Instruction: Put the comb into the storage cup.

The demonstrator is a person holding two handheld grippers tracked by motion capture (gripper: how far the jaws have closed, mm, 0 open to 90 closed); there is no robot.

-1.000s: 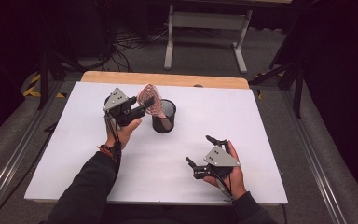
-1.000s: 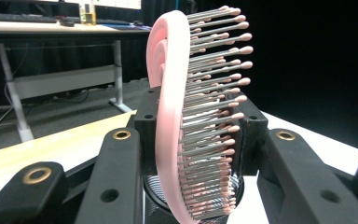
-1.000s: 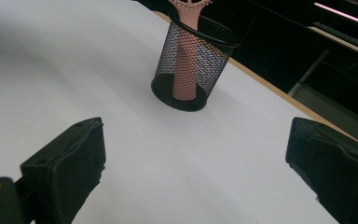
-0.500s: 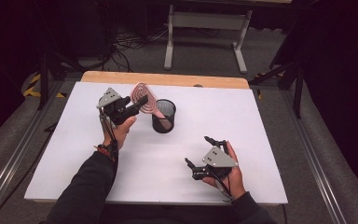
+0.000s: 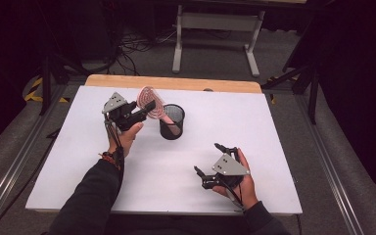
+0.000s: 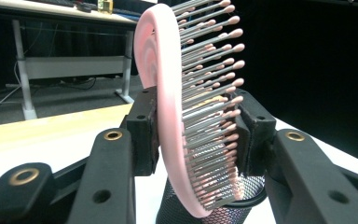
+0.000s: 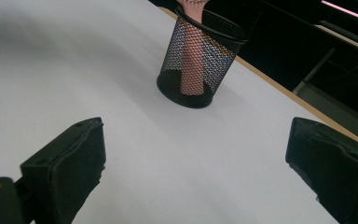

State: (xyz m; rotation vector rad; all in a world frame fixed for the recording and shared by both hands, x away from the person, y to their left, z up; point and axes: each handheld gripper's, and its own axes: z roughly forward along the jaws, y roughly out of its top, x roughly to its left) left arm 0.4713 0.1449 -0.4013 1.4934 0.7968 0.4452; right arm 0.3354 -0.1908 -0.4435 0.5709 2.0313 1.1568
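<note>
The left claw [image 5: 144, 108] pinches the head of a pink hairbrush [image 5: 152, 102], one jaw on its back and the other against the bristles. The brush's long axis slants down and away from the claw, its handle already inside the black mesh cup [image 5: 172, 122] standing mid-tabletop [image 5: 274, 127]. The handle looks to reach the cup's floor, though the mesh blurs this. So the cup lies just beyond and below the left claw. The right claw [image 5: 210, 166] rests spread and empty near the front edge, well apart from the cup.
</note>
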